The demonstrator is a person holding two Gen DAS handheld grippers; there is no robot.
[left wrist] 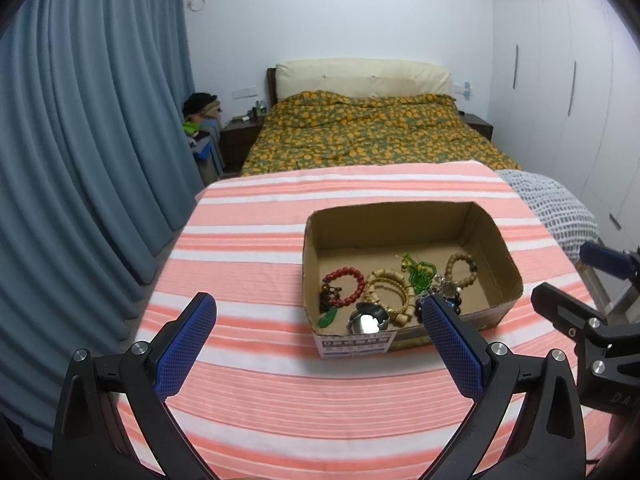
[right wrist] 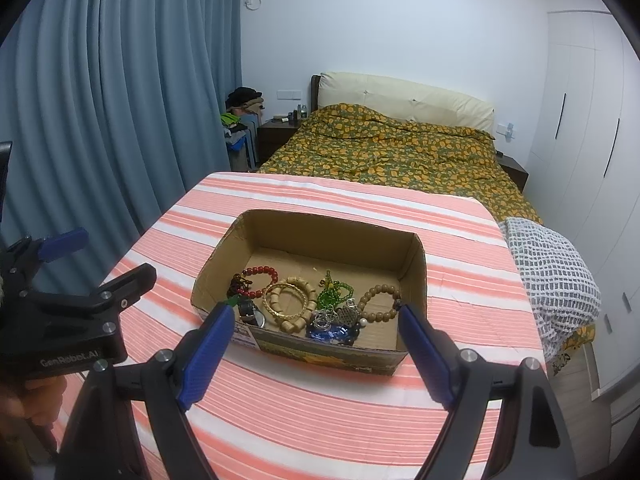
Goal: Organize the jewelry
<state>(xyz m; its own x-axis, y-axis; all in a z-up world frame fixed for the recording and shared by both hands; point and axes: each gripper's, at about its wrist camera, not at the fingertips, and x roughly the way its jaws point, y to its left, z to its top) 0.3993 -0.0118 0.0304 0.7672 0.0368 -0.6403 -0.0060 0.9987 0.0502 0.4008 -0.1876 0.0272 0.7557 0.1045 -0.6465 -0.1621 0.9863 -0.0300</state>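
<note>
Item one: cardboard box [right wrist: 414,276], open-topped, standing on my table's pink-and-white striped cloth [left wrist: 248,256]. Contents, all crowded toward its near wall: red bead bracelet [right wrist: 260,276], gold bangle with a pale chunky-bead bracelet [right wrist: 290,300], green bead strand [right wrist: 334,290], tan wooden-bead bracelet [right wrist: 378,302], blue piece with silver charms [right wrist: 332,330], green pendant [left wrist: 328,317], and a round shiny piece [left wrist: 366,320] I could not identify.

Item two: my left gripper [left wrist: 318,312], jaws spread wide, empty, held above the cloth just short of the box.

Item three: my right gripper [right wrist: 316,322], jaws likewise spread, nothing between them, straddling the box's near wall in view; I saw no contact.
</note>
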